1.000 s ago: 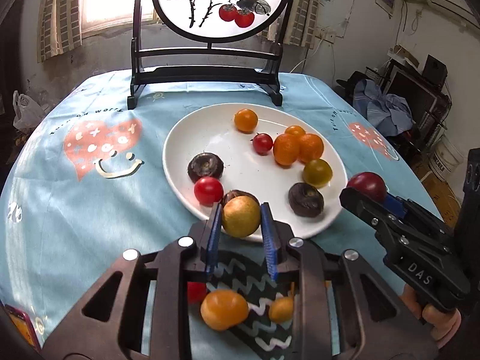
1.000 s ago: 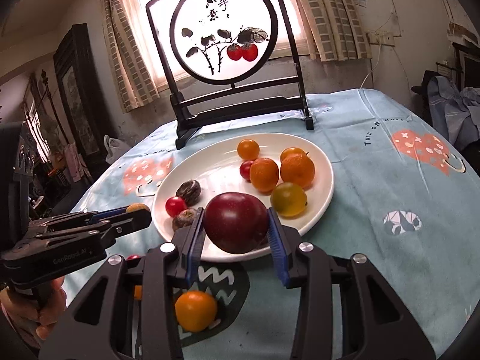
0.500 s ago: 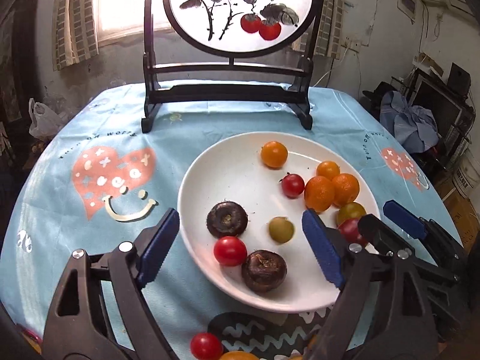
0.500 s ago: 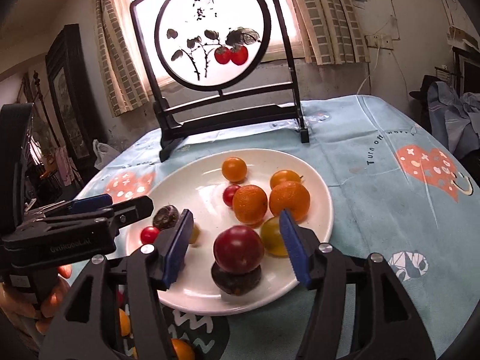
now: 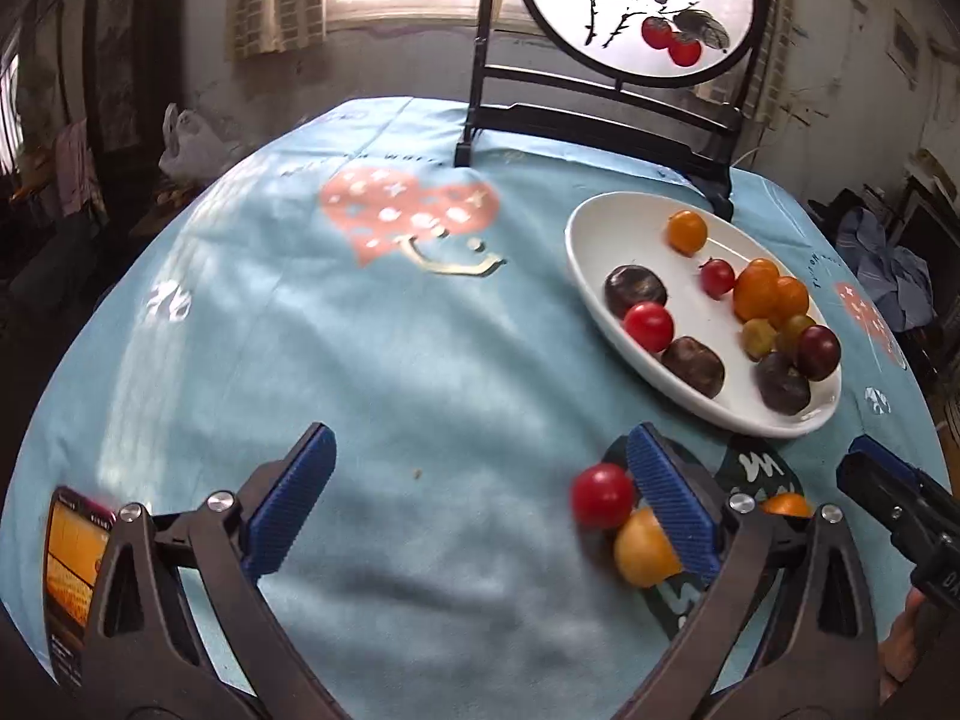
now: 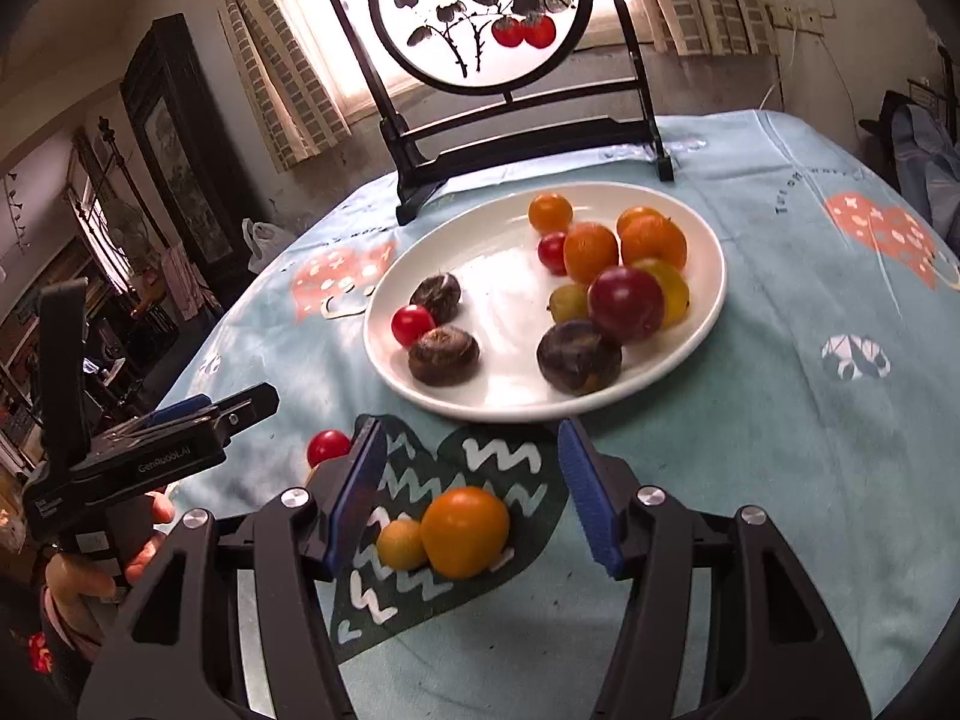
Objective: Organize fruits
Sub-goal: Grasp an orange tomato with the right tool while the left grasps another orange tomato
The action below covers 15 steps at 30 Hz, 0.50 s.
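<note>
A white plate holds several fruits: orange ones, red cherry tomatoes, dark brown ones, a dark red plum and a small yellow-green fruit. On the cloth in front of the plate lie an orange tomato, a small yellow fruit and a red cherry tomato. My right gripper is open and empty, its fingers either side of the orange tomato. My left gripper is open and empty over bare cloth, left of the loose fruits.
A black-framed round painted screen stands behind the plate. The round table wears a light blue cloth with heart prints and a dark patch. A phone lies at the near left edge. Furniture and clutter surround the table.
Both grippers opened and left their fruits on the plate: the yellow-green fruit and the dark red plum. Both then pulled back toward me; the left swung left, the right now frames the orange tomato.
</note>
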Tool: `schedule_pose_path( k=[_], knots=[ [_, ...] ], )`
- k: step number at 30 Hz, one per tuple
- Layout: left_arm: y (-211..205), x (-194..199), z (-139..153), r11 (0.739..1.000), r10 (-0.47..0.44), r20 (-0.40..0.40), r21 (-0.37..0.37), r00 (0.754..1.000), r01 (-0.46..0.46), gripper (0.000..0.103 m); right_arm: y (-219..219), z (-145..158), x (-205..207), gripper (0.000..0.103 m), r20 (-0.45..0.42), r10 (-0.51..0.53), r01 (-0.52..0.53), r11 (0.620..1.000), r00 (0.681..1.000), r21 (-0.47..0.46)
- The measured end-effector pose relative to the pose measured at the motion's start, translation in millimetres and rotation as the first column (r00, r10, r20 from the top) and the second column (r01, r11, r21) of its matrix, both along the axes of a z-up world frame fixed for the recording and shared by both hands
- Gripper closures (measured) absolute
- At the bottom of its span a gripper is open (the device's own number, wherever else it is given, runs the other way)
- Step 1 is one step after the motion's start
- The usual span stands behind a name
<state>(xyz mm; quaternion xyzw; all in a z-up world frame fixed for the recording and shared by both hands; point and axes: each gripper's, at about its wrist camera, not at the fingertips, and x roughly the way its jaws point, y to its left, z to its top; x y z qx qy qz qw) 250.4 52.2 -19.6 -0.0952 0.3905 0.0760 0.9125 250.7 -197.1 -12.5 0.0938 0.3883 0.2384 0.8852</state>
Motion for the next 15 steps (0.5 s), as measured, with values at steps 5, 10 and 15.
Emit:
schedule_pose_path(
  k=[5,10,15],
  knots=[
    [9,-7,5,0.999,0.033,0.023,-0.008,0.999,-0.033,0.004,2,-4,-4,0.043,-0.06,0.043,-0.042,0.999,0.997,0.015],
    [0,-9,8,0.999,0.011,0.026,0.03,1.0,-0.012,0.004,2,-12,-1,0.043,-0.116,0.062,-0.058,0.997,0.991,0.042],
    [-6,-12,11,0.999,-0.026,0.024,0.018,0.999,0.026,0.004,7,-17,0,0.051,-0.12,0.068,-0.068,0.998,0.99,0.005]
  ],
)
